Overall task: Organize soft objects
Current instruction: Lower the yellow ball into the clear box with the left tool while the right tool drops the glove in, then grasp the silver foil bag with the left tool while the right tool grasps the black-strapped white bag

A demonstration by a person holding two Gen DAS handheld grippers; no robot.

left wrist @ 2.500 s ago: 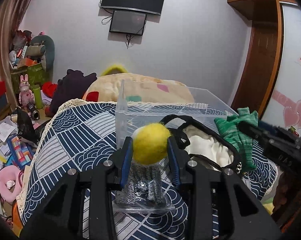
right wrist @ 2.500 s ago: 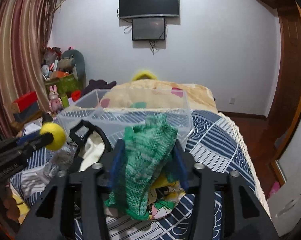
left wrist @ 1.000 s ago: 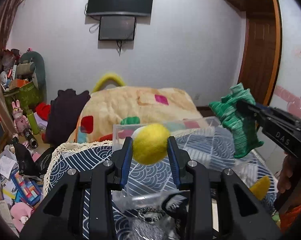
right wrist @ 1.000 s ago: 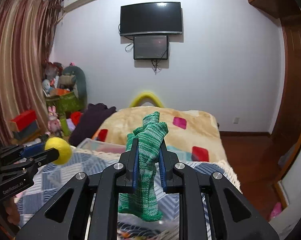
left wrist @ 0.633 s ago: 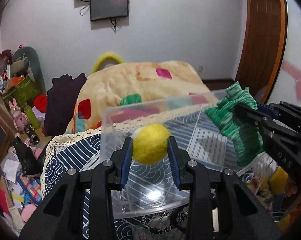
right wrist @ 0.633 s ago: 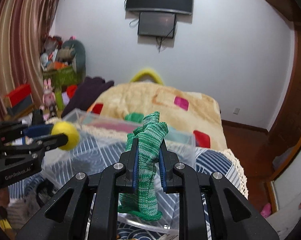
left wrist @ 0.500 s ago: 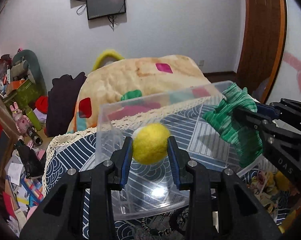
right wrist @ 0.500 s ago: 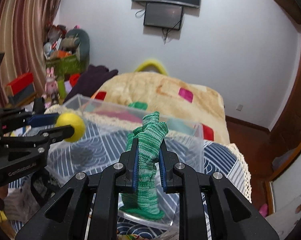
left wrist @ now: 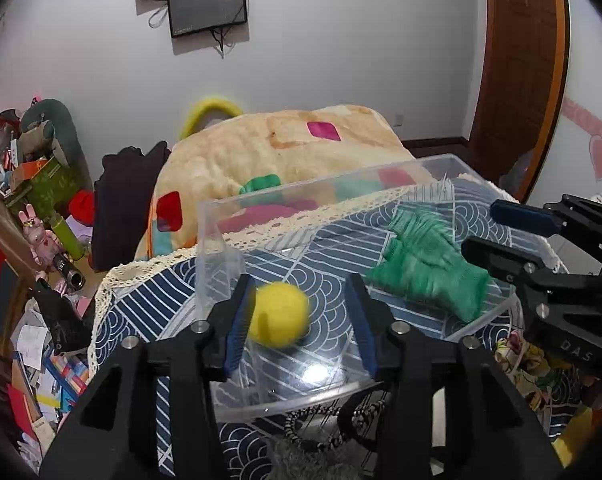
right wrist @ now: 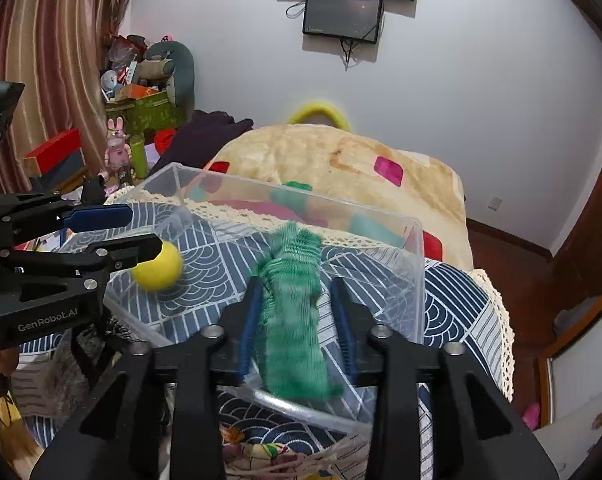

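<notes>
A clear plastic box [left wrist: 321, 184] [right wrist: 341, 204] stands on the bed's blue patterned cover. My left gripper [left wrist: 300, 284] [right wrist: 144, 227] hangs over the box's left part and its jaws are opening. The yellow felt ball [left wrist: 279, 314] [right wrist: 157, 266] is blurred between them, close to the left pad and free of the right one. Over the box's right part my right gripper [right wrist: 296, 282] [left wrist: 481, 226] is opening too. The green knitted piece [right wrist: 297, 320] [left wrist: 429, 268] drops blurred between its pads, with a gap on each side.
A beige blanket [left wrist: 285, 148] with coloured patches lies behind the box. A black-strapped bag [left wrist: 341, 432] and other soft items lie in front of it. Toys, boxes and papers [left wrist: 41, 208] crowd the floor at left. A wooden door [left wrist: 517, 72] stands at right.
Both grippers came down over the clear box and their jaws spread. The yellow ball and the green knitted piece have slipped from the pads and are falling into the box.
</notes>
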